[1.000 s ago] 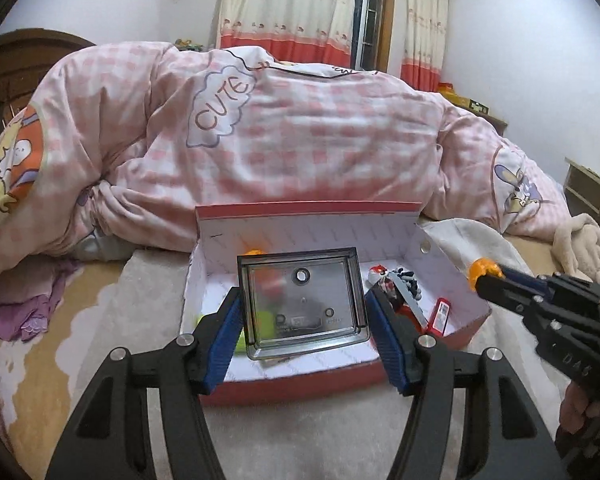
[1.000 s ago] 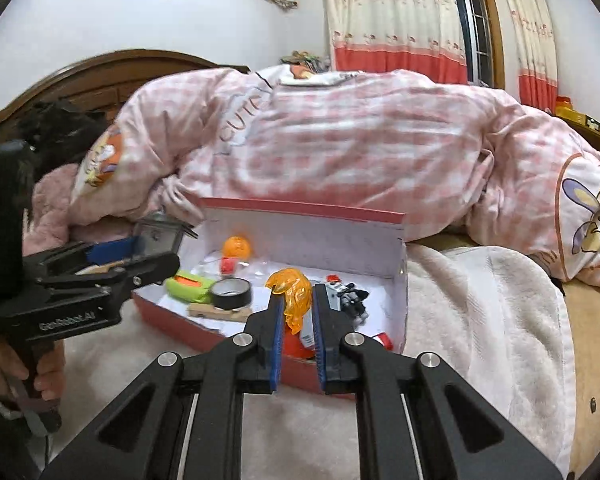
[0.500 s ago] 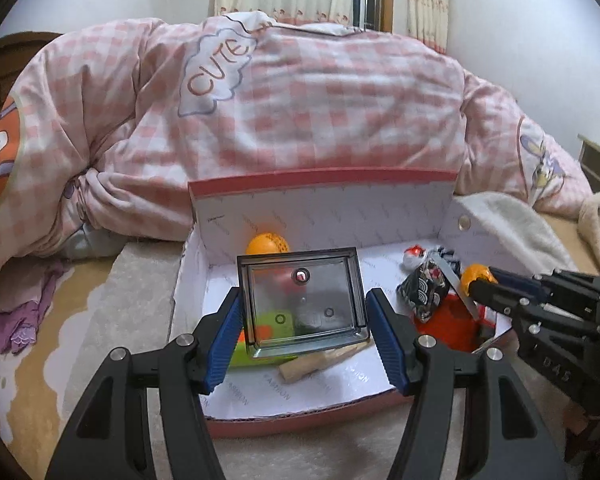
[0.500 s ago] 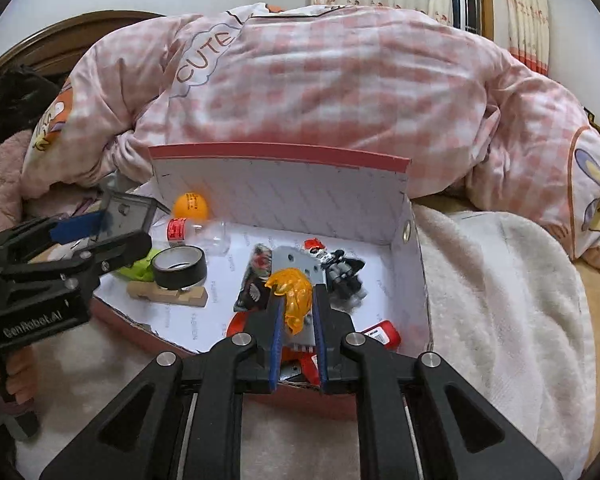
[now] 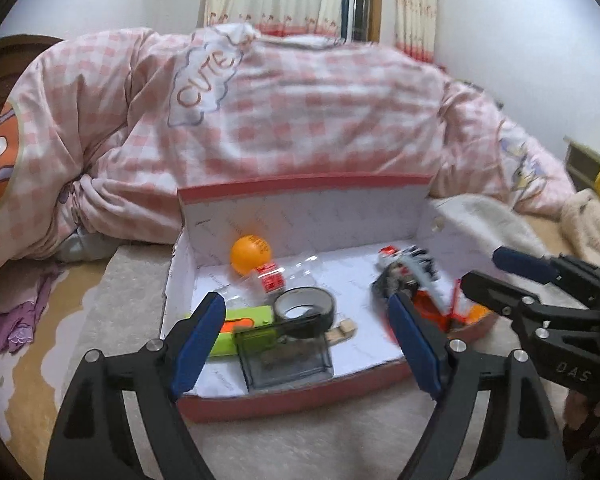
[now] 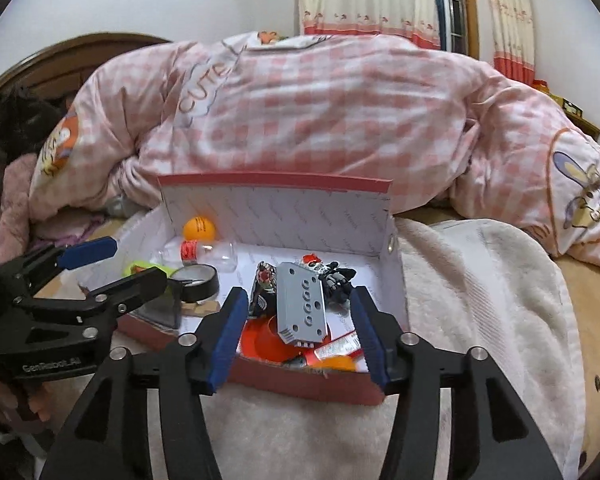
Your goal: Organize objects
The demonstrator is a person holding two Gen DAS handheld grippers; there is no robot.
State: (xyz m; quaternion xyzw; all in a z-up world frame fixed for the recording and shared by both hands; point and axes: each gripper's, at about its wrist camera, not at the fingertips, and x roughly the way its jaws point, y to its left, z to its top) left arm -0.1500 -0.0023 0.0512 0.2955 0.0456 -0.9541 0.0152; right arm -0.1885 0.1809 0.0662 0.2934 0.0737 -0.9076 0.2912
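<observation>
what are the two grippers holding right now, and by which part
Nothing. The left gripper and right gripper are both open; the clear container lies in the red box.

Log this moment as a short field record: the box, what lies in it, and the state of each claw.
container: red box with white lining, open, on the bed
near left corner: smoky clear container, lying free in the box
beside it: black tape roll, lime green toy, wooden piece
back left: orange ball, small clear bottle
right half: grey plate with holes, dark figure, orange pieces
left claw: open, holds nothing
right claw: open, holds nothing
behind: pink checked duvet
</observation>
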